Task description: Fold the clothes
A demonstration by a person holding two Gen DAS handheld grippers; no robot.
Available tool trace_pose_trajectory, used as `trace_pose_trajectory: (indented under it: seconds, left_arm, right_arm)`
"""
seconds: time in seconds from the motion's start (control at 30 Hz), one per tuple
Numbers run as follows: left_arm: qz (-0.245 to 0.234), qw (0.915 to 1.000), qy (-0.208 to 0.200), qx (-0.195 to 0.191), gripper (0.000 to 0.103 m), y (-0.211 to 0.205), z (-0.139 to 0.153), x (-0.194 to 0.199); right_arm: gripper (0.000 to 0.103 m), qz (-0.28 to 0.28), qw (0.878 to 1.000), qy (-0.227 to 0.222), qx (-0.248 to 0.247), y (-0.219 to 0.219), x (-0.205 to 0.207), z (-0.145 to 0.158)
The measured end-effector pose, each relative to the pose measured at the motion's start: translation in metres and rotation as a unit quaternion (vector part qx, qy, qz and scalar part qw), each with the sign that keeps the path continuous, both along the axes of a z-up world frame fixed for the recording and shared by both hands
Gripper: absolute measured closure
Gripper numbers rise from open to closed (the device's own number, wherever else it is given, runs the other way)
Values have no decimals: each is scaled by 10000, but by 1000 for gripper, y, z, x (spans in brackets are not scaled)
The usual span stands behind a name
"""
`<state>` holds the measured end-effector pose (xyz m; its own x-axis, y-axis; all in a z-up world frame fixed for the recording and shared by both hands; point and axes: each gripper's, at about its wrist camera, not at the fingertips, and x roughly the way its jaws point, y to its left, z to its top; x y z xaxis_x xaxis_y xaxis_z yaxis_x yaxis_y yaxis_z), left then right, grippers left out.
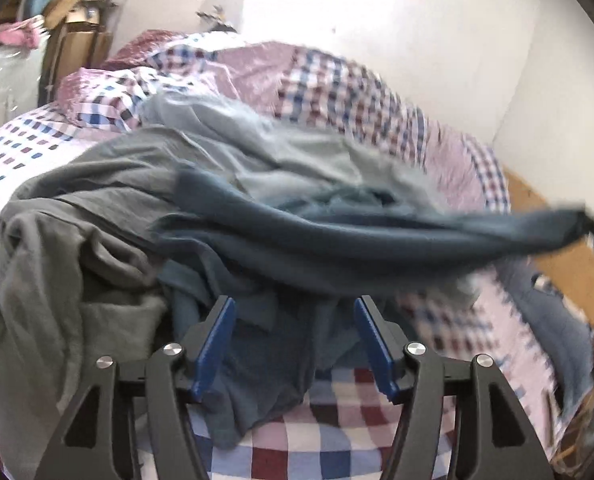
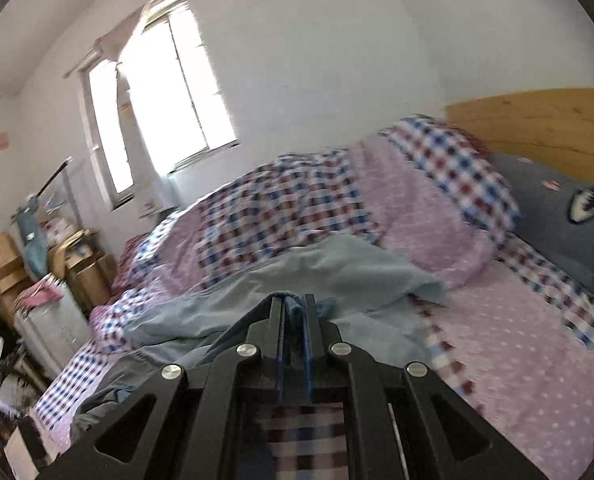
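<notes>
Two grippers are working over a bed in checked and pink covers. The left gripper is hanging with its blue fingers spread, nothing pressed between them, dark blue cloth lying just beneath. The right gripper is pinching a fold of the blue garment, which is stretching blurred across the pile beside a grey garment. Farther back, a rumpled quilt is lying before a wooden headboard and a window
</notes>
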<state>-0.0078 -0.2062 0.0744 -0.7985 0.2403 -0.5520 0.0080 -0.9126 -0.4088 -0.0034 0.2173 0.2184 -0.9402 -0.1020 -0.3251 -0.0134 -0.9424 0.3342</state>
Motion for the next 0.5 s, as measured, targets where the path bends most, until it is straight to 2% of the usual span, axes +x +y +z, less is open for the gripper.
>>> trace_pose_trajectory:
  seconds: [0.07,0.27,0.4,0.5]
  left_arm:
    - [111,9999,25,125,33,-8,0,2]
    - [136,9993,-119,316,33,-15,-5,-1]
    - [30,9995,-20,308,33,-9,-3,0]
    - [-92,9993,39,364,33,-5,-1,1]
  right_arm:
    - [97,-244,9997,-68,-3,19,10,-5]
    - [97,-1134,9927,-404,-46,88,37,-29]
    - [97,-1757,9807,-818,-249,139,53,-59]
    - [96,-1982,9697,-1375,-379,162,59,-89]
